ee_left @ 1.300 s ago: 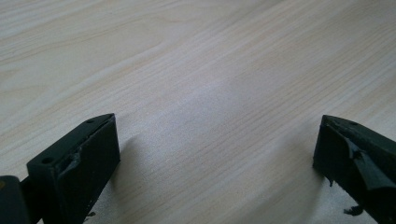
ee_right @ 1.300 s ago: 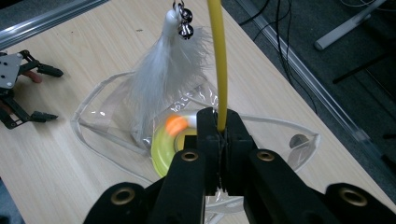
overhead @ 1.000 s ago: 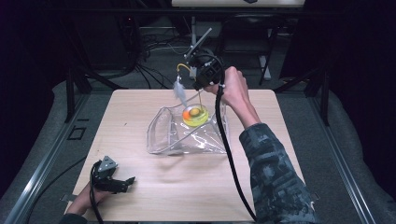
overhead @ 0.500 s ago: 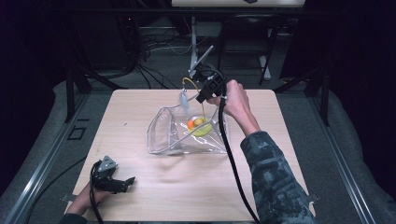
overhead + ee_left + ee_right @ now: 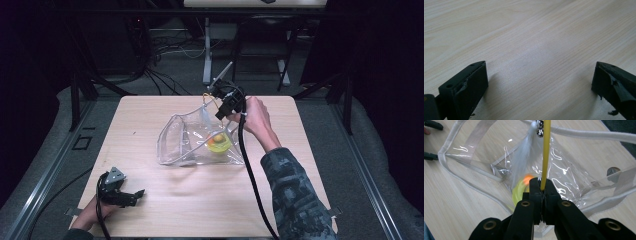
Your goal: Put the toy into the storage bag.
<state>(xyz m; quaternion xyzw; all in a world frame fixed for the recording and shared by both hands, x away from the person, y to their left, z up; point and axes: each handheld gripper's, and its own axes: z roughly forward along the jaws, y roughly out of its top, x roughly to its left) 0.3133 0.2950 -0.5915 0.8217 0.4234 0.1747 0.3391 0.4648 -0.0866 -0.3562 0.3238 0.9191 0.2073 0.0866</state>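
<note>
A clear plastic bag (image 5: 186,142) with white trim lies on the wooden table (image 5: 150,112), its mouth toward the left. Inside it sits a yellow and orange toy (image 5: 218,141). My right gripper (image 5: 223,111) hovers over the bag's far right corner, shut on a thin yellow wand (image 5: 545,157). In the right gripper view the wand runs up from the shut right gripper (image 5: 541,188) to a white feather (image 5: 524,155) and a small bell at its tip, over the bag (image 5: 486,157). My left gripper (image 5: 136,193) rests open at the table's front left. Bare wood shows between the wide-apart fingers of the left gripper (image 5: 541,82).
A black cable (image 5: 250,170) trails from the right gripper along the person's patterned sleeve (image 5: 295,200) to the front edge. Beyond the far edge are a dark floor with cables and a metal stand (image 5: 207,50). Grey rails run along both sides of the table.
My right gripper has come down and slightly right with the wand. The feather, earlier hanging outside at the left, now lies at the bag. The left gripper has stayed put.
</note>
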